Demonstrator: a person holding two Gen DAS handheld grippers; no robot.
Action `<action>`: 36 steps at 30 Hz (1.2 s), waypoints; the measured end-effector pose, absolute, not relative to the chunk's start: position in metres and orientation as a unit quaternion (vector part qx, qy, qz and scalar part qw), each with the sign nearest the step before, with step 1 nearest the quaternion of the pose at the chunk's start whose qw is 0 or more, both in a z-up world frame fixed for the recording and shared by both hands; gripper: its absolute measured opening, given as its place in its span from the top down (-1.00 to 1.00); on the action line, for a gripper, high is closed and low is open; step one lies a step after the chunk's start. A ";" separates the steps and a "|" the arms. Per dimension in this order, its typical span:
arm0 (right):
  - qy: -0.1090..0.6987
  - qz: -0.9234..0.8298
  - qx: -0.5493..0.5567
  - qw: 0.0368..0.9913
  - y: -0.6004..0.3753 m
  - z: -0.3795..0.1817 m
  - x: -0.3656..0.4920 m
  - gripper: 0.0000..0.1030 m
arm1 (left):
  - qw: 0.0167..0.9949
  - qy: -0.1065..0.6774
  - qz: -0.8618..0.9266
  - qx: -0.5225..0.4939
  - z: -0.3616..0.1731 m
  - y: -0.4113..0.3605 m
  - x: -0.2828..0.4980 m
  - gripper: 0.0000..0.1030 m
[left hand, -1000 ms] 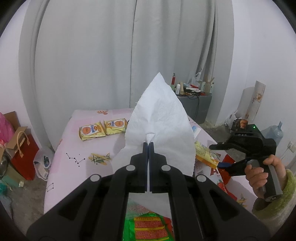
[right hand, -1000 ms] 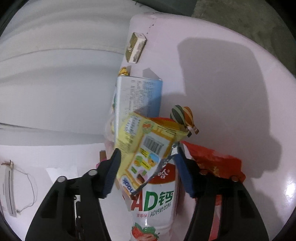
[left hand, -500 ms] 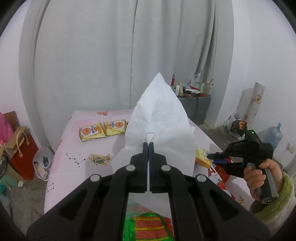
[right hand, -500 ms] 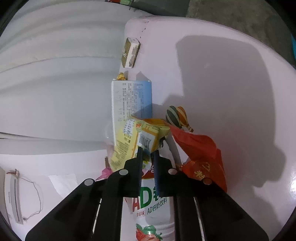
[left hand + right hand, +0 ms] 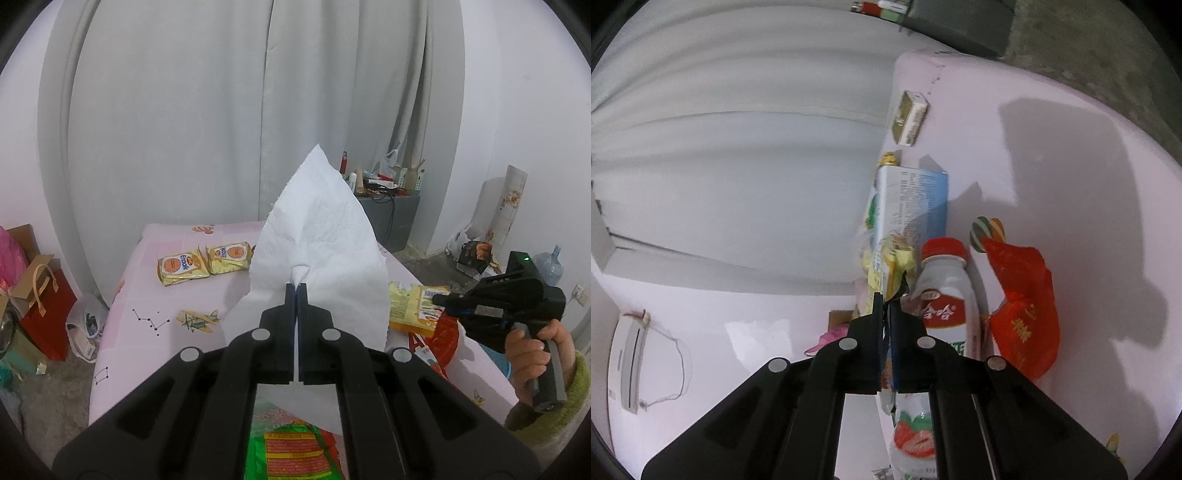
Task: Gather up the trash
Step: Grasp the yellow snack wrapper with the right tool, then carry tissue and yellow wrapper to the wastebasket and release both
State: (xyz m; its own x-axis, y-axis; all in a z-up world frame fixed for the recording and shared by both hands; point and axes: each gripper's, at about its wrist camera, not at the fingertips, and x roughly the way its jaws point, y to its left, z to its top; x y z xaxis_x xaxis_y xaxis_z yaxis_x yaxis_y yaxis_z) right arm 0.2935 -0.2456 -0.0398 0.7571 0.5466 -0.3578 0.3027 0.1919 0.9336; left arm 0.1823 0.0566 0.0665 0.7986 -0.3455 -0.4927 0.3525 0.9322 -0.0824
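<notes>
My left gripper (image 5: pixel 296 290) is shut on a white paper tissue (image 5: pixel 321 236) and holds it up above the pink table (image 5: pixel 155 295). My right gripper (image 5: pixel 886 301) is shut on a yellow snack wrapper (image 5: pixel 888 266) and holds it off the table. The right gripper (image 5: pixel 443 300) with the wrapper (image 5: pixel 410 308) also shows at the right of the left wrist view. A white strawberry drink bottle (image 5: pixel 945 302), a red wrapper (image 5: pixel 1023 314) and a blue-white carton (image 5: pixel 912 206) lie below it. A green packet (image 5: pixel 291 454) lies under the left gripper.
Two yellow snack packs (image 5: pixel 203 260) lie at the far side of the table. A small olive box (image 5: pixel 908 118) lies near the table's edge. Paper bags (image 5: pixel 40 295) stand on the floor at left. A grey cabinet (image 5: pixel 388 214) with clutter stands behind.
My right gripper closed on the yellow wrapper and lifted it off the bottle, which now shows its red cap. The left gripper still holds the tissue in place.
</notes>
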 end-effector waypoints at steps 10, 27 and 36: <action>0.302 0.121 0.635 0.701 -0.253 -0.023 0.254 0.94 | 0.948 0.255 -0.191 0.012 0.069 0.050 0.182 1.00; 0.222 0.115 0.662 0.707 -0.292 -0.016 0.161 0.94 | 0.940 0.244 -0.232 0.051 0.082 0.004 0.174 1.00; 0.146 0.068 0.682 0.713 -0.348 -0.017 0.086 0.94 | 0.921 0.241 -0.284 0.110 0.088 -0.089 0.168 1.00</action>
